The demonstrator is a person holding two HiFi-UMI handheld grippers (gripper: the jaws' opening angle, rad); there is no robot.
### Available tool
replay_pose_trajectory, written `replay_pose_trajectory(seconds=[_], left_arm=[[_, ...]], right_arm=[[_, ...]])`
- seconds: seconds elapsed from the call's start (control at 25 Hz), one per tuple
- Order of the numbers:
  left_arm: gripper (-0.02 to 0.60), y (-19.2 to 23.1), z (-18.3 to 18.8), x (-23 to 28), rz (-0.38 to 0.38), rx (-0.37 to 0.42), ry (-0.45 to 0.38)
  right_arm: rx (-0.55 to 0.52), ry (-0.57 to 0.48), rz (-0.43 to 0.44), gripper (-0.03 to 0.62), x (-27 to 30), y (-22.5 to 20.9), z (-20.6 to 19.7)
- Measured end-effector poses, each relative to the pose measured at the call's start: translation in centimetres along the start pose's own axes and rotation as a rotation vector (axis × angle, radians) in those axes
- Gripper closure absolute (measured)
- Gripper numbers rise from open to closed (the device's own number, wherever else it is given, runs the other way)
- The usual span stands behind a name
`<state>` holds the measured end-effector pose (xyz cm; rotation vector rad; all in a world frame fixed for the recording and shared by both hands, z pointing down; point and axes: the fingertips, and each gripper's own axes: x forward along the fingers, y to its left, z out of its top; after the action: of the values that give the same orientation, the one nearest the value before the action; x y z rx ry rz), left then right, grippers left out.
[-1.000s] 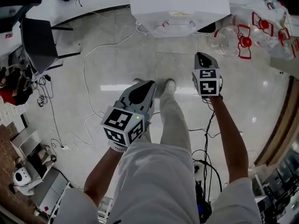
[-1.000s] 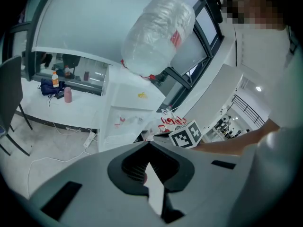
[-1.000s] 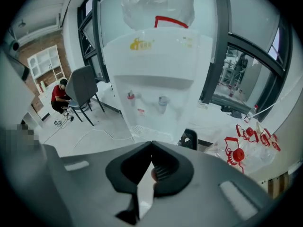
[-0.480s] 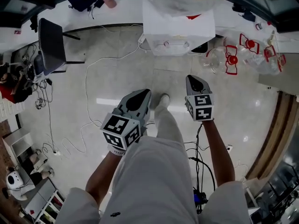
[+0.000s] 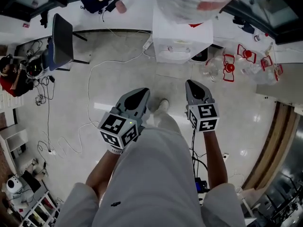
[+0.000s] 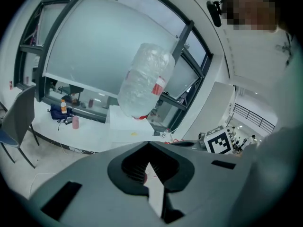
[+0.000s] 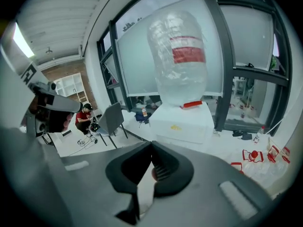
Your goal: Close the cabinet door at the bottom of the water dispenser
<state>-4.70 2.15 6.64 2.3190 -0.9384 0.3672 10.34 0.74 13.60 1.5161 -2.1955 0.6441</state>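
Both empty and clenched, the grey left gripper [image 5: 141, 93] and right gripper [image 5: 191, 85] hang above the pale tiled floor [image 5: 118, 70], facing the white water dispenser [image 5: 182, 38].

A pale, glossy tiled floor [image 5: 85, 103] carries everything. Straight beyond the fingers [image 5: 136, 97] of the left gripper [image 5: 143, 91] and right gripper [image 5: 189, 82] stands a white box-shaped water dispenser [image 5: 182, 44]. Clear plastic bottles with red handles [image 5: 222, 67] lie right of the right fingers; a thin white cable [image 5: 88, 93] loops left of the left fingers, near a dark chair [image 5: 61, 44]
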Motion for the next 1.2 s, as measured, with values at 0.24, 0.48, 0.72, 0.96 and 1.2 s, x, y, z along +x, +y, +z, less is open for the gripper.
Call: replay_pose_trajectory(seconds=[0.24,0.48,0.72,0.96,1.2], left_arm=[[0.581,-1.8,1.9,-2.1,-0.007,0.033,-0.068],[0.581,-3.1,3.5,-3.4,0.005,0.066,-0.124],[0.581,-4.0,4.4,-4.6,0.013,0.086,-0.171],[0.581,-5.2,5.6,-5.2,0.012,0.12,-0.199],[0.581,-6.7,4.9,-5.6,-0.011,0.154,-0.194]], right_arm=[[-0.04,-0.082,0.019,0.583,-3.6,1.9,3.3],[-0.019,-0.165,0.011,0.583,-7.7,2.2,5.4],[0.008,-0.244,-0.007,0.583,-10.6,2.3,6.4],[0.019,-0.333,-0.026,0.583,-13.1,2.0,8.2],[-0.033,-0.355,-0.021,0.583,-14.5,3.4,7.1]])
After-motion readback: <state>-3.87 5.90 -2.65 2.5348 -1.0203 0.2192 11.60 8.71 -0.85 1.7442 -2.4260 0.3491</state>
